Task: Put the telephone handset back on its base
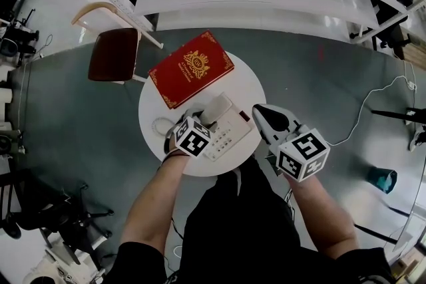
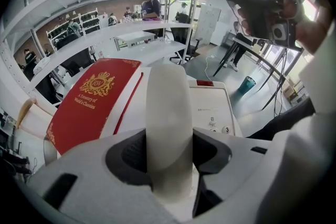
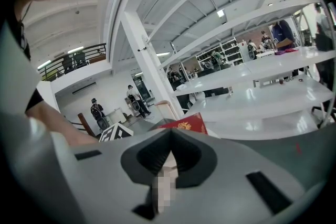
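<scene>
Fingers (image 2: 128, 155) of left gripper (image 2: 169, 157) pinch smooth, curved white handset (image 2: 168, 107).

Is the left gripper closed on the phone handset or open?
Closed: in its own view, the left gripper has both jaws pressed against the sides of the white handset.

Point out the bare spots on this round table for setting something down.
Bare on the table: the far-right wedge between red book and telephone base, and a thin strip along the near rim. Crowded: the left, with the coiled cord and the left gripper clamping the handset.
</scene>
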The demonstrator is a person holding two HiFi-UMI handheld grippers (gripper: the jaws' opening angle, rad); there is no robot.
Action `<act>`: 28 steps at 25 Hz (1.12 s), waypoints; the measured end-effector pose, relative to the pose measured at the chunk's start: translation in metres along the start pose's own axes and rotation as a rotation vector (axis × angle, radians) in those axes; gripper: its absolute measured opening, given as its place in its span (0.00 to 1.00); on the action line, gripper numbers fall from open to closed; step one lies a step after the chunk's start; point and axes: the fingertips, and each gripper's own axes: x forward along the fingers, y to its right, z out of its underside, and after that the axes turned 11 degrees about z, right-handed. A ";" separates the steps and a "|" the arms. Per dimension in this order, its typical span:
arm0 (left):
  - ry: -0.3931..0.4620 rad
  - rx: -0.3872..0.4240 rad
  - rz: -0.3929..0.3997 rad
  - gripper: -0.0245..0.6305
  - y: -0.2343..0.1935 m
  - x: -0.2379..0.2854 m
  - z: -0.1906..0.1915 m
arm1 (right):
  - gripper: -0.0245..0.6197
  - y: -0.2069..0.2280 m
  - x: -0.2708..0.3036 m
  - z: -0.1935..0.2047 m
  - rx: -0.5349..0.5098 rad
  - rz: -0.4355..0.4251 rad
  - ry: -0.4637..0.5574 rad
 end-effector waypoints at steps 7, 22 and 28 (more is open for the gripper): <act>-0.026 0.013 0.004 0.36 0.002 0.002 0.002 | 0.05 -0.002 -0.002 0.002 0.004 -0.008 -0.003; -0.027 0.009 -0.029 0.38 0.001 -0.002 0.003 | 0.05 -0.006 -0.004 0.003 0.004 -0.019 -0.006; 0.023 0.012 -0.060 0.40 -0.001 -0.013 -0.008 | 0.05 -0.007 -0.008 0.005 0.008 -0.016 -0.007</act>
